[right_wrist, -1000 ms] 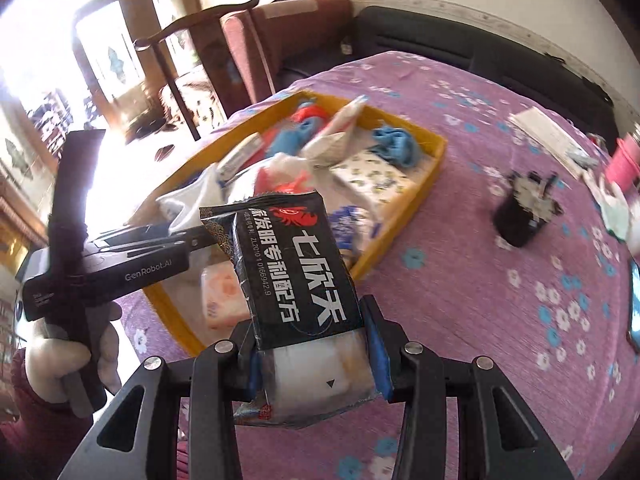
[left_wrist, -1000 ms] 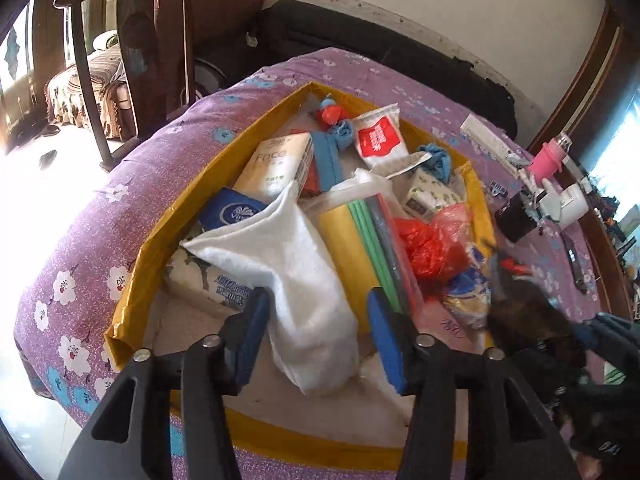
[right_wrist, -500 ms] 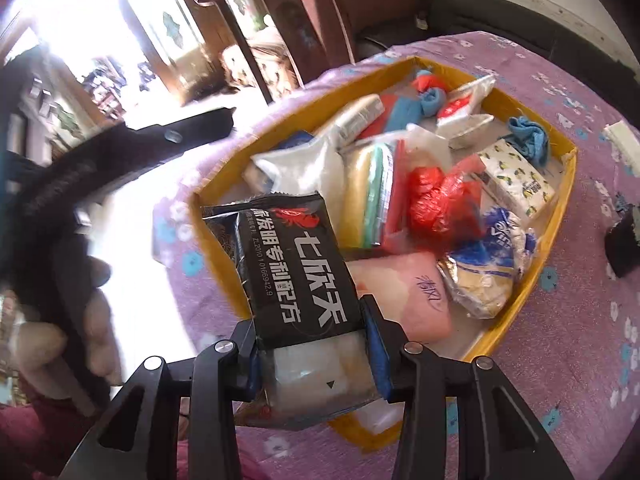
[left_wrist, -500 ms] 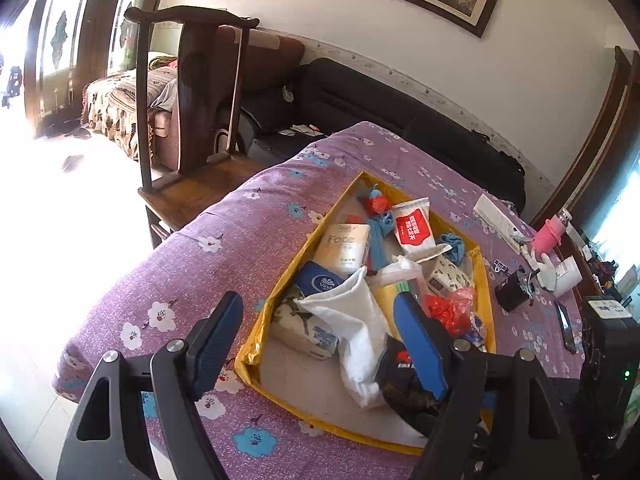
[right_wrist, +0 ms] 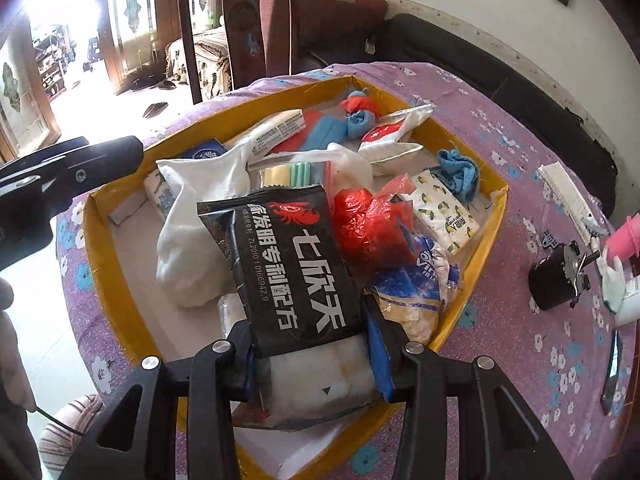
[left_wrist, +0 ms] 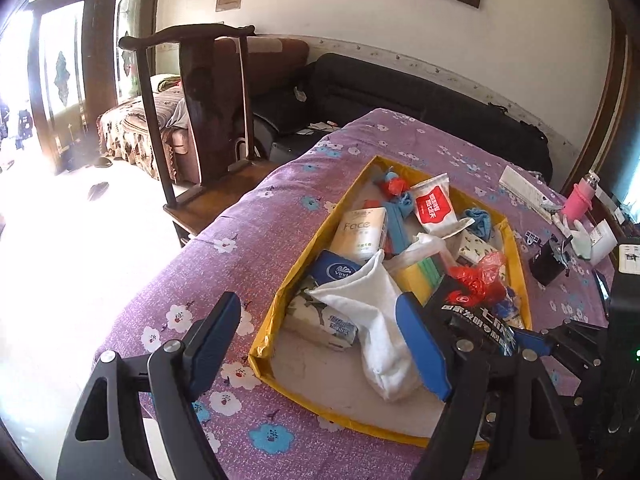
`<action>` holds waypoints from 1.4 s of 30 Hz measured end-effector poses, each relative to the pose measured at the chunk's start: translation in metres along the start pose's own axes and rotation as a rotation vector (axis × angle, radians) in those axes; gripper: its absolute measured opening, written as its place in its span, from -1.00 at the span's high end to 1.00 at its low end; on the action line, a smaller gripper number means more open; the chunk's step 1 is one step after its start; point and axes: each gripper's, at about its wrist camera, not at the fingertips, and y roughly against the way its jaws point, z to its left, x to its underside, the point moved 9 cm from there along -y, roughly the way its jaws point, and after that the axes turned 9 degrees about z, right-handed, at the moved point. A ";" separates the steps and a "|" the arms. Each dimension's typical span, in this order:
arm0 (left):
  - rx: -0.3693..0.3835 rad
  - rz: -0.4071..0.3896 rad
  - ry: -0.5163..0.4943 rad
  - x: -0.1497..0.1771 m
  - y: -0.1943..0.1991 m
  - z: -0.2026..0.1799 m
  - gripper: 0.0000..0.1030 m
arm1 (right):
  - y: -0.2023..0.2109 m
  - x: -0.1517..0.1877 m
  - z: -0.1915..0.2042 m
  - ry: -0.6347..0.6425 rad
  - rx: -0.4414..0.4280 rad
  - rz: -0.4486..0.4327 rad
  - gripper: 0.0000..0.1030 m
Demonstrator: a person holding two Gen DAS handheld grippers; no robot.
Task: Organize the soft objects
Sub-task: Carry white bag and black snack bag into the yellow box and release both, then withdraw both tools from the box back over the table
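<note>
Overhead, right claw (right_wrist: 308,344) clamping black packet (right_wrist: 292,264), seemingly above yellow tray (right_wrist: 472,248); left claw (left_wrist: 320,340) agape.

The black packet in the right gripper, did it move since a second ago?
Yes. The black packet, clamped in the right gripper, went from over the purple tablecloth to above the yellow tray.

We see a black packet (right_wrist: 296,264) with white Chinese lettering and a red crayfish logo, tilted above the near end of the yellow tray (right_wrist: 472,280). In the tray lie a white sock (right_wrist: 192,216), a crumpled red bag (right_wrist: 368,220) and a lemon-print tissue pack (right_wrist: 448,212).
</note>
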 end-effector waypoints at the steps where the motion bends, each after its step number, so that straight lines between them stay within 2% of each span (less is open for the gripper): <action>1: -0.010 0.002 -0.003 0.000 0.000 0.000 -0.58 | 0.002 0.001 0.003 0.006 -0.014 -0.002 0.01; 4: -0.027 0.002 -0.007 0.001 0.002 0.001 -0.60 | 0.010 0.005 0.008 0.008 -0.067 -0.017 -0.17; 7: -0.032 0.003 -0.012 0.003 0.005 -0.001 -0.61 | 0.020 0.004 0.007 0.002 -0.073 -0.049 -0.33; 20: -0.042 0.007 -0.051 0.009 0.013 -0.017 -0.63 | 0.042 0.024 -0.004 -0.053 -0.101 -0.089 -0.37; 24: -0.050 0.013 -0.060 0.012 0.014 -0.021 -0.71 | 0.045 0.032 -0.012 -0.078 -0.114 -0.094 -0.41; 29: -0.062 0.019 -0.071 0.014 0.015 -0.027 -0.78 | 0.052 0.045 -0.033 -0.131 -0.118 -0.112 -0.50; 37: -0.070 0.031 -0.113 0.020 0.016 -0.047 -0.85 | 0.059 0.079 -0.088 -0.266 -0.106 -0.124 -0.52; 42: -0.073 0.080 -0.133 0.028 0.004 -0.059 -0.85 | 0.058 0.103 -0.129 -0.358 -0.075 -0.121 -0.53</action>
